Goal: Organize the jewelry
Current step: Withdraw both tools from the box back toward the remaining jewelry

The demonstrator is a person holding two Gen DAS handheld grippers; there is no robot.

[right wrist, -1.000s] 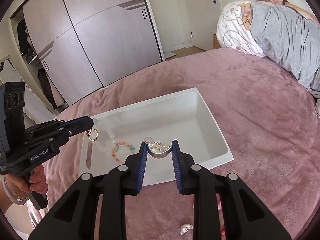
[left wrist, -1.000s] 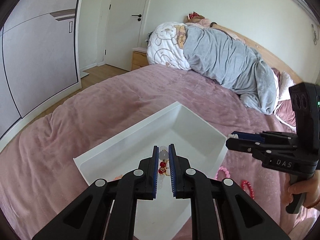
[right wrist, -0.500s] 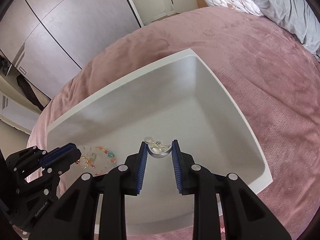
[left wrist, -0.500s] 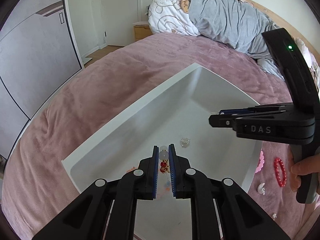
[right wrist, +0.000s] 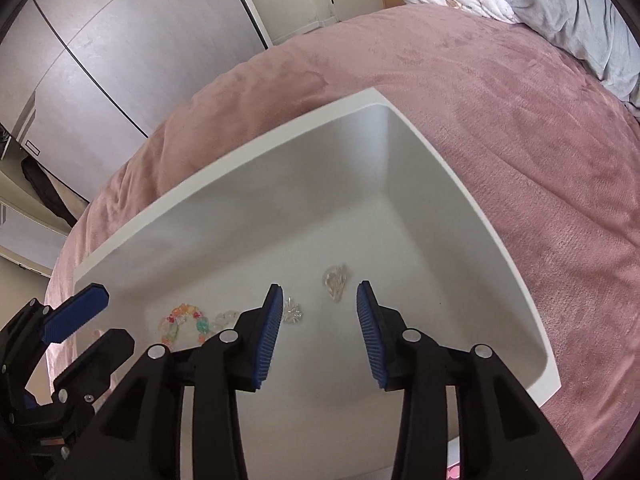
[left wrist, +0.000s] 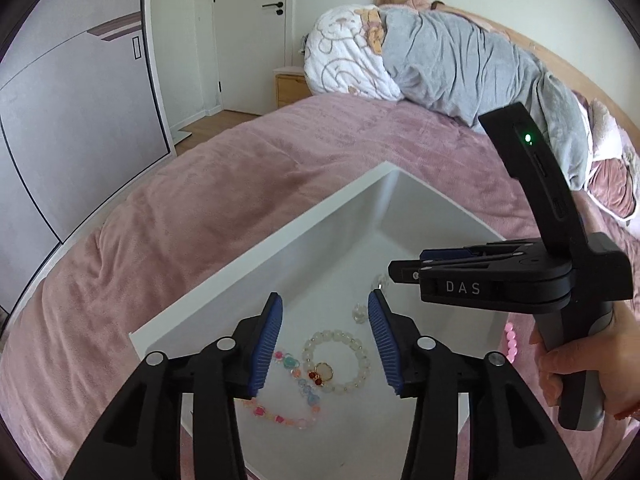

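Observation:
A white tray (left wrist: 256, 252) sits on the pink bedspread. Inside it lie a white bead bracelet with a gold and red charm (left wrist: 338, 362), a colourful bead bracelet (left wrist: 288, 400) and small clear pieces (left wrist: 359, 314). My left gripper (left wrist: 325, 320) is open and empty above the white bracelet. My right gripper (right wrist: 319, 304) is open and empty over the tray (right wrist: 452, 168), just behind a silver piece (right wrist: 335, 280) and a clear piece (right wrist: 292, 314) on the tray floor. The colourful bracelet (right wrist: 186, 318) lies to its left. The right gripper also shows in the left wrist view (left wrist: 404, 274).
A pink bead bracelet (left wrist: 510, 340) lies on the bedspread right of the tray. Grey and white bedding (left wrist: 460, 64) is piled at the head of the bed. A wardrobe (right wrist: 132, 52) and a door (left wrist: 248, 32) stand beyond the bed.
Both grippers have opened over the tray. The white bracelet has dropped from the left gripper and the silver piece from the right; both now lie on the tray floor.

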